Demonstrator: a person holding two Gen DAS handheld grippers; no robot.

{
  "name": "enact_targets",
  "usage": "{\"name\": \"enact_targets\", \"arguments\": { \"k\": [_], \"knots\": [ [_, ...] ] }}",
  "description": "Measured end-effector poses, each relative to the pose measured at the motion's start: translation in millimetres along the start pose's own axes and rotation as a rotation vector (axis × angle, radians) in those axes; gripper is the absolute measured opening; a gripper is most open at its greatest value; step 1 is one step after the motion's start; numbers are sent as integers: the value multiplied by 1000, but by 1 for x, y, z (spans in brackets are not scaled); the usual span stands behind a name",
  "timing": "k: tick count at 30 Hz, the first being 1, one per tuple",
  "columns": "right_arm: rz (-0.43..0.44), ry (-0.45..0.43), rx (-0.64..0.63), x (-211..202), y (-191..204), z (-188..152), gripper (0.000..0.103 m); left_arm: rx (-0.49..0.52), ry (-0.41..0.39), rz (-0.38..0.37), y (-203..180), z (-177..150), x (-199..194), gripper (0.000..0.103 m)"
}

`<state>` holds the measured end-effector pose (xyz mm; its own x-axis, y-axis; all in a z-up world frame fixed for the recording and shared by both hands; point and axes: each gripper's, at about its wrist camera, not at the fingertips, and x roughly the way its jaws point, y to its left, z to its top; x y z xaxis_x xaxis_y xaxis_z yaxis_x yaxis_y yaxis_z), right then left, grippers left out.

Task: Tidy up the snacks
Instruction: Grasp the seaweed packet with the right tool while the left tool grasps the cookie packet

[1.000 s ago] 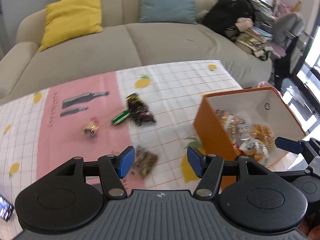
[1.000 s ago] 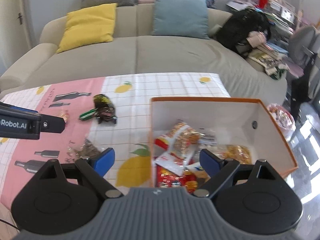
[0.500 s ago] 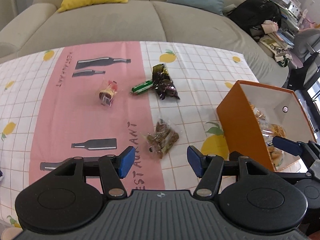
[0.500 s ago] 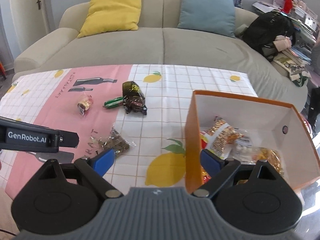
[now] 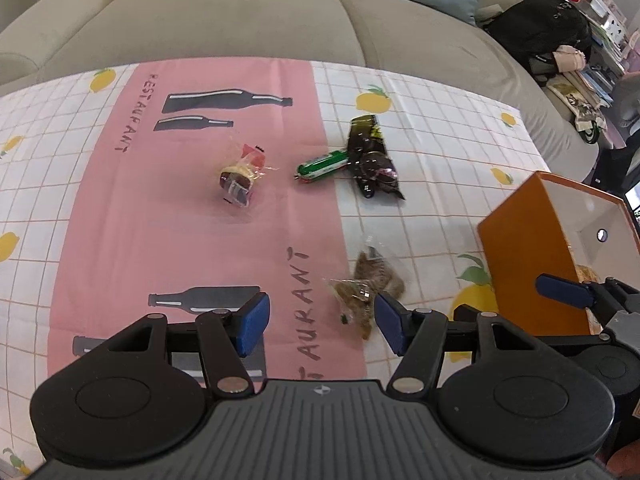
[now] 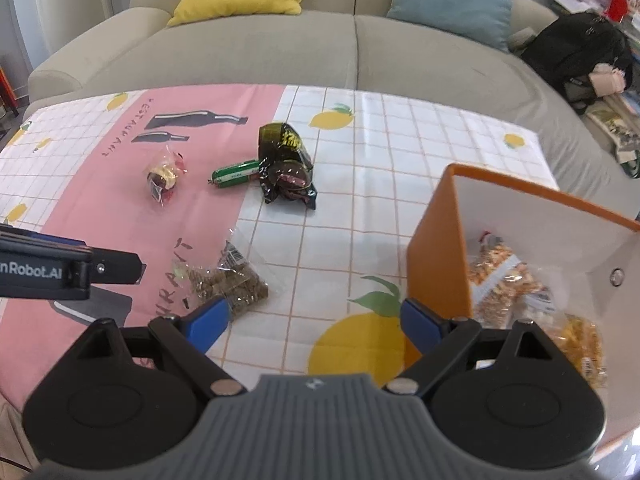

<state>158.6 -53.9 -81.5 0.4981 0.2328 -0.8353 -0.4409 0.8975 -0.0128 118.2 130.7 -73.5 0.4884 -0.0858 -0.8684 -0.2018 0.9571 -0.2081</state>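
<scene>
Several snacks lie loose on the tablecloth: a clear bag of brown pieces (image 5: 366, 286) (image 6: 230, 280), a green stick (image 5: 324, 164) (image 6: 236, 172), a dark shiny packet (image 5: 372, 160) (image 6: 286, 168) and a small clear-wrapped sweet (image 5: 240, 180) (image 6: 164, 176). An orange box (image 5: 524, 256) (image 6: 438, 240) with white inner walls holds several snack bags (image 6: 504, 276). My left gripper (image 5: 320, 322) is open over the cloth, its right pad beside the brown bag. My right gripper (image 6: 312, 318) is open and empty above a lemon print, between the brown bag and the box.
The tablecloth (image 5: 120, 240) (image 6: 400, 140) is pink and white check with lemons and bottle prints. A beige sofa (image 6: 300, 48) with yellow and blue cushions stands behind the table. A black bag (image 6: 580, 52) and clutter lie at the far right.
Both grippers have come down and forward toward the tablecloth. The loose snacks look nearer and larger, and the box has slid to the right in both views. Both stayed open.
</scene>
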Motion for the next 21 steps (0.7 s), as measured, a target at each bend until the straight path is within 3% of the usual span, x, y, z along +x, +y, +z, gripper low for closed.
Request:
{"name": "enact_targets", "arguments": {
  "k": [6,16,21],
  "knots": [
    [59,56,-26,31,17,6,86,-10,21,38,20,7,15,71],
    [119,182,120,77,33,18,82,6,17,68,39,22,33,71],
    [133,196,141,92,34,23,82,19,24,72,43,28,43,71]
  ]
}}
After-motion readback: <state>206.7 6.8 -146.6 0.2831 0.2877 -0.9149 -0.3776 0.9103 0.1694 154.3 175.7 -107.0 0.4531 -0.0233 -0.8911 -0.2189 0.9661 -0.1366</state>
